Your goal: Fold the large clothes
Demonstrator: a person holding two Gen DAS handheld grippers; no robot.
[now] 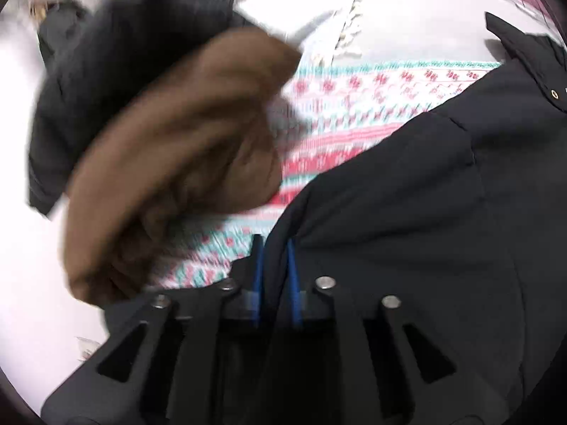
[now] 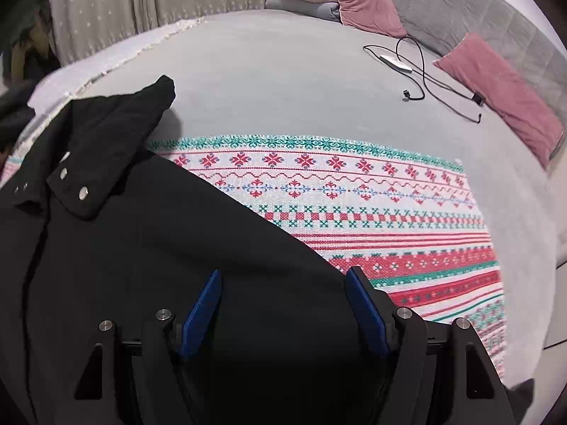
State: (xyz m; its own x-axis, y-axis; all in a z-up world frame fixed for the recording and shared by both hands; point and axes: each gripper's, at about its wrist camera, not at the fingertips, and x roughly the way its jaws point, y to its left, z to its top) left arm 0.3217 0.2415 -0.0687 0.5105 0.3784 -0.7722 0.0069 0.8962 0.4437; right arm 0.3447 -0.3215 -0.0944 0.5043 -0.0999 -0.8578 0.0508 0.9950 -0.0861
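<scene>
Black coat (image 2: 141, 248) on patterned blanket (image 2: 354, 194), grey bed (image 2: 283, 81), left gripper (image 1: 274, 248) pinching coat, right gripper (image 2: 283, 276) apart.

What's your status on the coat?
Left gripper clamped on black coat edge. Right gripper open over it. Brown fur hood bunched left.

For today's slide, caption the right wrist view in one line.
Open right gripper over a black coat on a patterned blanket.
</scene>
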